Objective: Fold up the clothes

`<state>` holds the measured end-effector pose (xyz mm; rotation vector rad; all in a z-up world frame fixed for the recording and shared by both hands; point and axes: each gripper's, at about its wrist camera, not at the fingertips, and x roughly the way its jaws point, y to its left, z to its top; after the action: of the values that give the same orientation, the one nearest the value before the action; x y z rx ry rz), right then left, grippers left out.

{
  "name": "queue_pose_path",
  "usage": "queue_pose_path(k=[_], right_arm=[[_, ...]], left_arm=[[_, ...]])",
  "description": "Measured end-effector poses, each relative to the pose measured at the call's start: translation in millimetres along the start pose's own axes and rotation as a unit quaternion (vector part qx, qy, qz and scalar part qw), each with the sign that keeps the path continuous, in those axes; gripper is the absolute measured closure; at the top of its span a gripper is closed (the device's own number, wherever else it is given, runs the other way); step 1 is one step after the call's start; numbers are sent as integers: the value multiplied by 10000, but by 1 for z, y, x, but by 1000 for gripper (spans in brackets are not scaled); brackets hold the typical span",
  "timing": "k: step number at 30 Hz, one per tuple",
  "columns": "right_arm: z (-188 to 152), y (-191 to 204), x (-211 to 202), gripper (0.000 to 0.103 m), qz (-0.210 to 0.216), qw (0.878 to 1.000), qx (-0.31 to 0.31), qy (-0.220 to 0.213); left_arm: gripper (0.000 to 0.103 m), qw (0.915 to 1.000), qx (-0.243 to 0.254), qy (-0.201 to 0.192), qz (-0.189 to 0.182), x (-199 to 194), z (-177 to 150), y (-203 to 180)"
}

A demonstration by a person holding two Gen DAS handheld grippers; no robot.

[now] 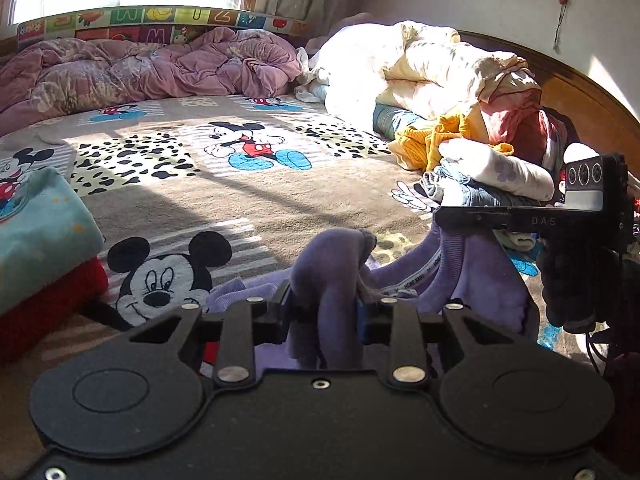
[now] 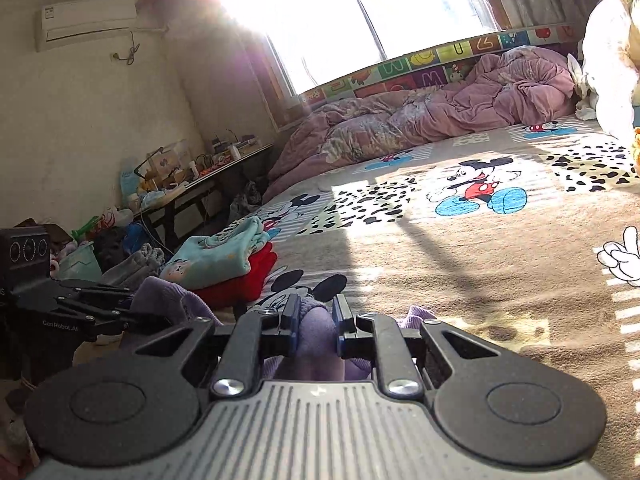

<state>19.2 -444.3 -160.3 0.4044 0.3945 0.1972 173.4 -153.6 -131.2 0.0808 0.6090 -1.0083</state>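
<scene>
Purple garment [image 1: 476, 276] sits at the near edge of the bed [image 1: 280, 192], bunched and partly lifted off the Mickey-print cover. Left hand-held gripper [image 1: 325, 312] is clamped on a thick roll of the purple fabric, which humps up above the pads. Right hand-held gripper [image 2: 315, 322] is also clamped on a fold of the same garment; cloth fills the gap between its blue-lined fingers [image 2: 341, 316]. In the left wrist view the right unit shows at the right edge, purple cloth hanging under its bar.

Folded stack just left of the grippers: teal top [image 2: 216, 256] lying on a red item [image 2: 244, 280]. Unfolded pile [image 1: 480, 168] to the right: yellow knit, white piece, denim, pink. White duvet [image 1: 404, 68] behind the pile, pink quilt [image 1: 152, 68] along the window side. Cluttered table [image 2: 224, 172] against the left wall, air conditioner [image 2: 86, 22] above.
</scene>
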Motion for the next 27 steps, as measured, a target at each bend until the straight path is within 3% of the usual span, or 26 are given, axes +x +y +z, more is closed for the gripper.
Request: queue_pose_path(k=[11, 16, 20, 21, 24, 26, 27], right_arm=[[30, -56, 76, 85, -41, 9978, 660, 104], [22, -78, 106, 85, -108, 9959, 846, 305], [9, -92, 119, 85, -169, 9925, 1127, 439], [6, -95, 121, 84, -202, 9913, 1203, 498], [4, -100, 114, 72, -273, 9880, 1463, 420], [6, -101, 100, 62, -305, 9855, 1652, 234], [10, -99, 89, 52, -371, 9862, 1611, 105]], left_arm=[[76, 9955, -883, -325, -91, 60, 5, 68], [76, 9907, -1299, -350, -202, 79, -7, 87], [75, 9911, -1328, -95, -77, 90, -11, 90], [73, 9911, -1329, -44, -25, 91, -11, 89], [43, 9904, -1376, 23, 111, 88, -9, 84], [42, 9889, -1473, -70, 175, 77, -6, 83], [37, 9880, -1518, -92, 276, 68, -4, 82]])
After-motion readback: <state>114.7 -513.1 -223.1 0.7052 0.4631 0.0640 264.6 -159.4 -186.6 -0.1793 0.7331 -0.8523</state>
